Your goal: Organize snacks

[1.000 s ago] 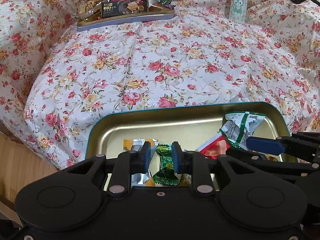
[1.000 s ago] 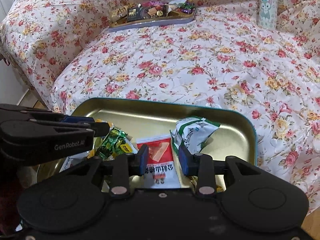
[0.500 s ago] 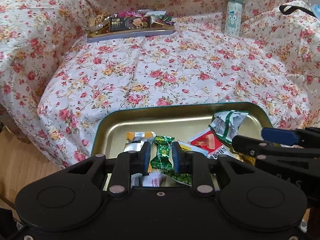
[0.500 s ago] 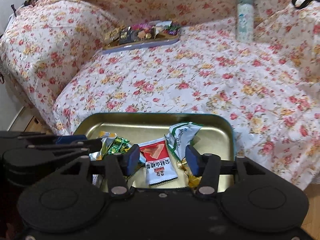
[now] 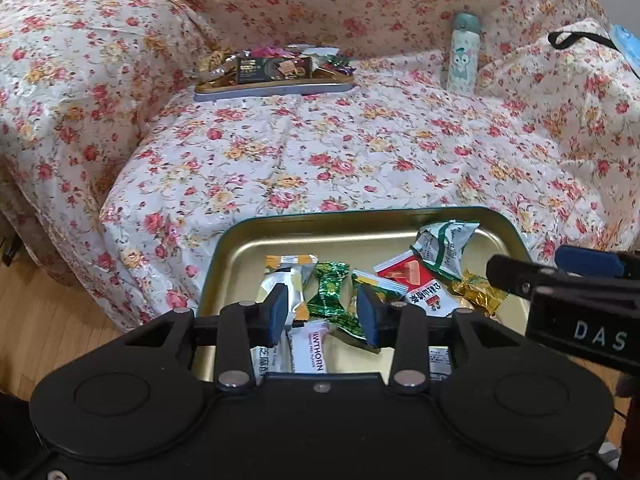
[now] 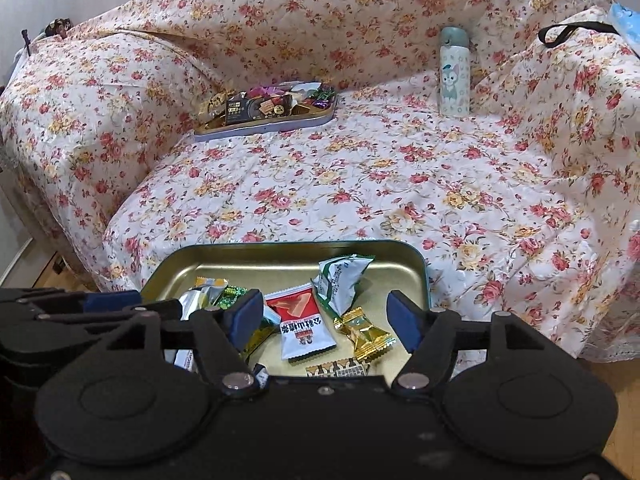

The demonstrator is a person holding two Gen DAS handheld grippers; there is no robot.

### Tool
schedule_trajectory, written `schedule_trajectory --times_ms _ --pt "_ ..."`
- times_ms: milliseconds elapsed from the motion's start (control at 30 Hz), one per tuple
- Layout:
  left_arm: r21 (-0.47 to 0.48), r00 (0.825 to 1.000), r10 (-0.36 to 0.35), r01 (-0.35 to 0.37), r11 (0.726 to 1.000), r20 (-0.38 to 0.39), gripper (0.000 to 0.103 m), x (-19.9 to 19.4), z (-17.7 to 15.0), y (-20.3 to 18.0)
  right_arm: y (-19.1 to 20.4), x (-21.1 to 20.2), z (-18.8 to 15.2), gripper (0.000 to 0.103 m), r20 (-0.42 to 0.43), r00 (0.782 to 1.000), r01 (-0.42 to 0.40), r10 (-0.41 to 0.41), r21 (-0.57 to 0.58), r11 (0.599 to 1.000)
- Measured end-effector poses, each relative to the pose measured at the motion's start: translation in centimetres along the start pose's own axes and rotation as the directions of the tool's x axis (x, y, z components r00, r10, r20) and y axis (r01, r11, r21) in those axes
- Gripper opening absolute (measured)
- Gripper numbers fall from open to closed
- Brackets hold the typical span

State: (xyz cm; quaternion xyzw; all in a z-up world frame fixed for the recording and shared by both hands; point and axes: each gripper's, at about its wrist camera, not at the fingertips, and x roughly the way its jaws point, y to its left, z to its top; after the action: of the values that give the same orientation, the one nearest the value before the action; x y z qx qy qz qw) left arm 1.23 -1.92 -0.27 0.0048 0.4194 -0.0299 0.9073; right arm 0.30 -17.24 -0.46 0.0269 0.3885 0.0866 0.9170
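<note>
A gold tin tray (image 5: 360, 214) with a teal rim sits at the sofa's front edge. In it lie a green candy (image 5: 330, 288), a red and white packet (image 5: 416, 284), a white and green packet (image 5: 444, 246) and a gold candy (image 5: 478, 294). My left gripper (image 5: 323, 314) hovers over the tray's near side. Its jaws are opening with nothing pressed between them, and the green candy lies below the gap. My right gripper (image 6: 325, 318) hangs above the red and white packet (image 6: 302, 320); its jaws are opening wide and are empty. The two grippers are side by side.
A second tray (image 5: 276, 88) heaped with snacks rests at the back left of the floral-covered sofa seat (image 5: 320, 152). A pale bottle (image 5: 462, 54) stands upright at the back right. A black strap (image 5: 576, 38) lies on the right armrest. Wooden floor (image 5: 48, 320) shows at the left.
Both grippers have drawn back and up from the near tray, so more of the sofa shows. Both pairs of jaws have widened, the right more than the left.
</note>
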Motion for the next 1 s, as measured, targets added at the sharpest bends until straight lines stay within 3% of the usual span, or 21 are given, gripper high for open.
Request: schedule_trajectory --times_ms 367,1000 --pt "-0.072 1.000 0.022 -0.023 0.997 -0.016 0.048 -0.3 -0.5 1.6 0.4 0.2 -1.8 0.072 -0.013 0.999 0.049 -0.050 -0.053 0.997" --pt "-0.041 0.999 0.029 -0.030 0.999 -0.019 0.048 -0.5 -0.6 1.2 0.6 0.2 -2.1 0.072 -0.021 0.999 0.032 -0.034 -0.052 0.998"
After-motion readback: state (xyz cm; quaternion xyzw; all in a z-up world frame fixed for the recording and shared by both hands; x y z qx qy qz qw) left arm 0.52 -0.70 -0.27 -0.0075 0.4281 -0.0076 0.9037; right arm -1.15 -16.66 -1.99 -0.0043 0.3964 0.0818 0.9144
